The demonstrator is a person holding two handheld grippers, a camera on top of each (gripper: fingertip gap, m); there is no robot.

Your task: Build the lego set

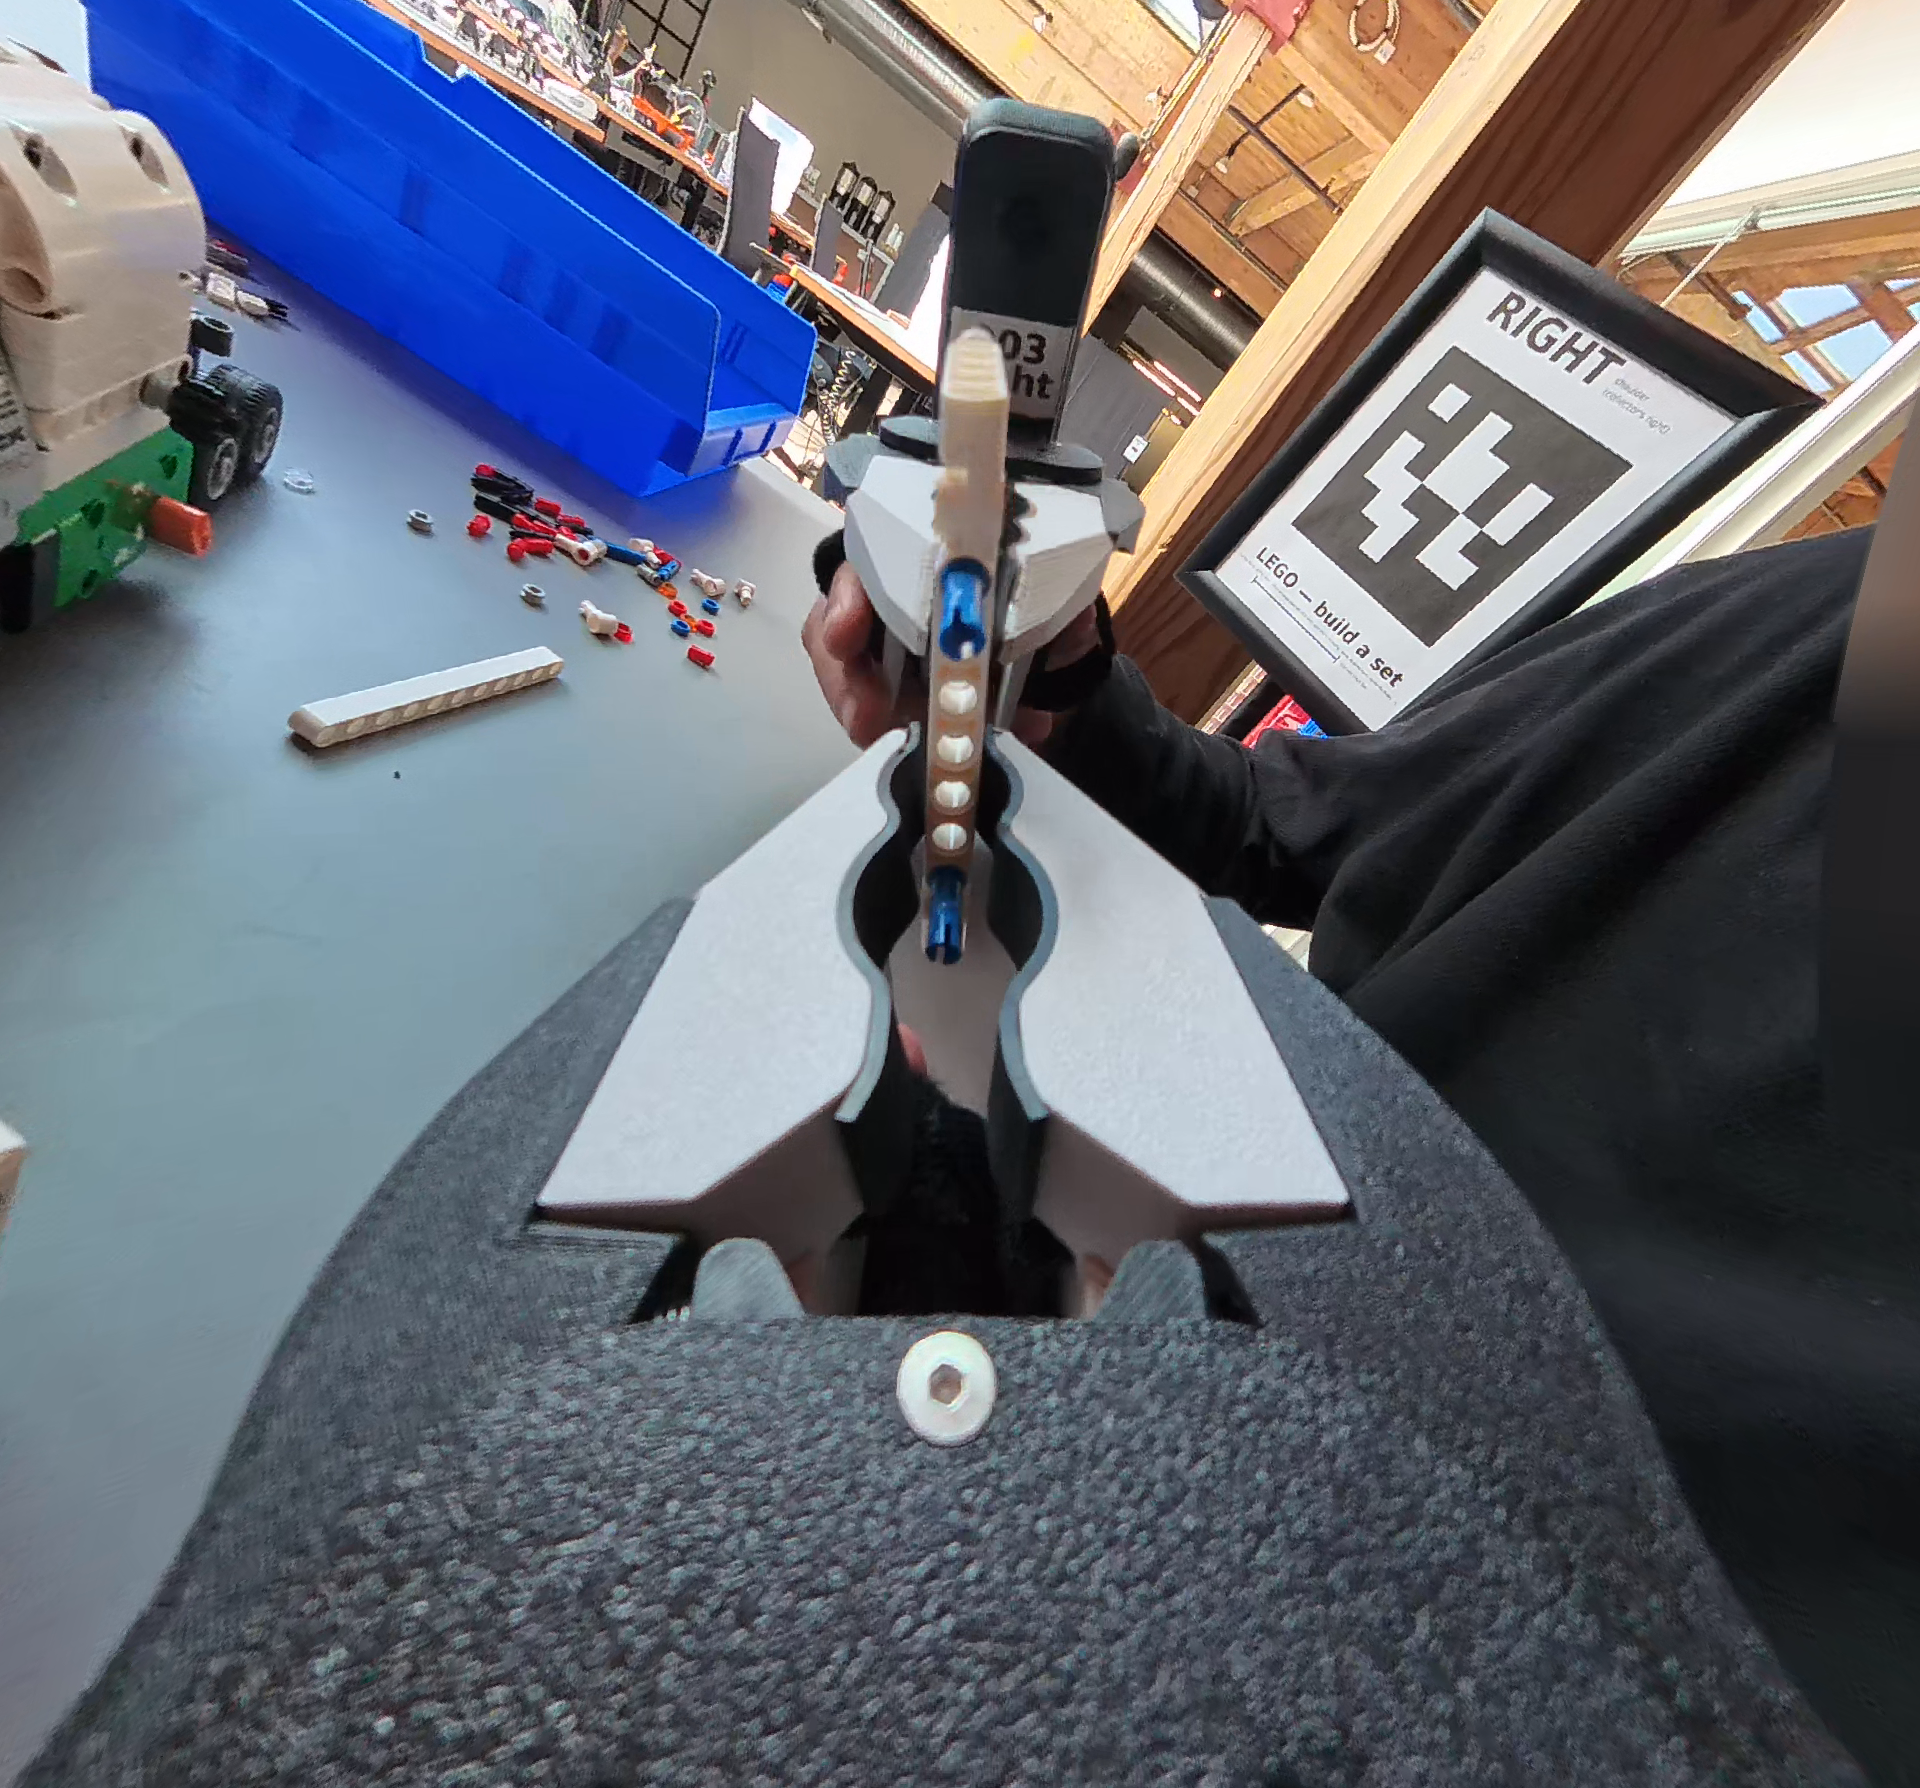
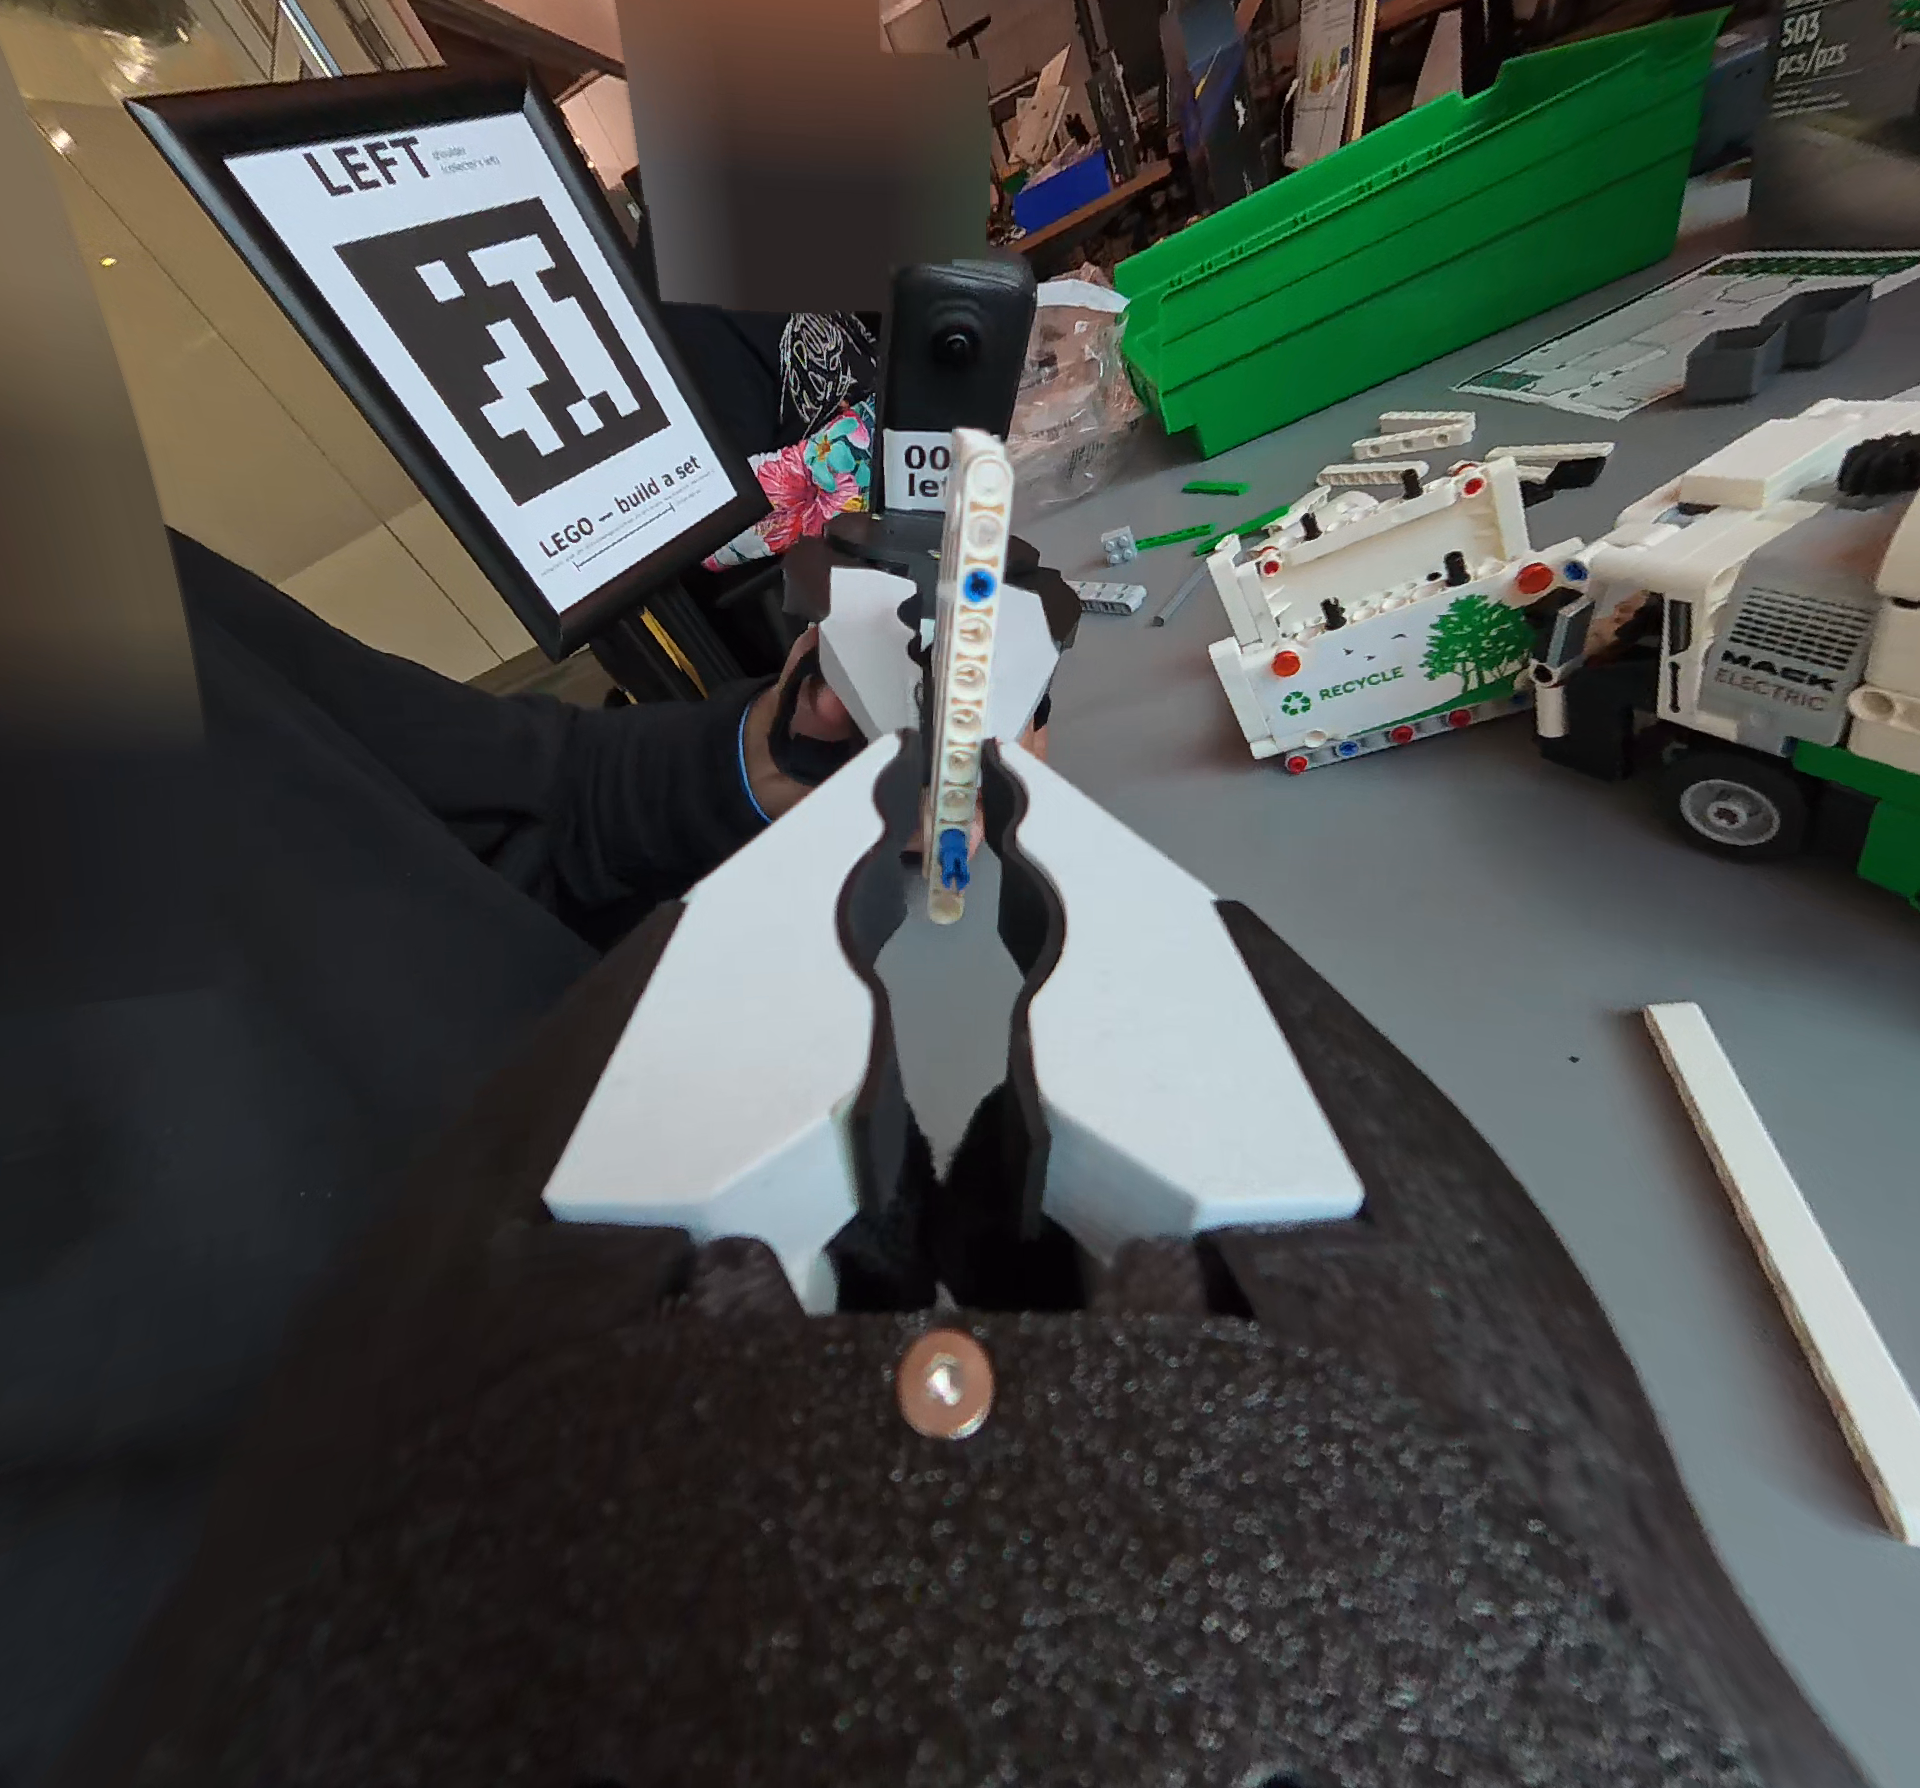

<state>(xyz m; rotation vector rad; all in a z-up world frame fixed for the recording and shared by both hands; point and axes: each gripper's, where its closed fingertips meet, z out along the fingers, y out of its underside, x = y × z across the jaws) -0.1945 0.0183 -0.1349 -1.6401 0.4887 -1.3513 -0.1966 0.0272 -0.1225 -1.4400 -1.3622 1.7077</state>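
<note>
While both tongs face each other above the grey table point(image 1: 208, 855), a long white beam point(image 1: 954, 782) with holes is held up in the air between them. Two blue pegs point(image 1: 956, 600) stick through it. The left gripper point(image 1: 951, 782) pinches one end of the beam, and the right gripper point(image 2: 951, 782) pinches the other end. Another white beam point(image 1: 426, 696) lies flat on the table near a pile of small red and blue pieces point(image 1: 592, 549). A white and green toy truck point(image 2: 1558, 637) stands farther off, beside a green bin point(image 2: 1403, 252).

white beam point(image 1: 954, 751) | blue pins point(image 1: 954, 608) | blue bin point(image 1: 416, 211) | green bin point(image 2: 1403, 252) | grey table point(image 1: 208, 855)
</note>
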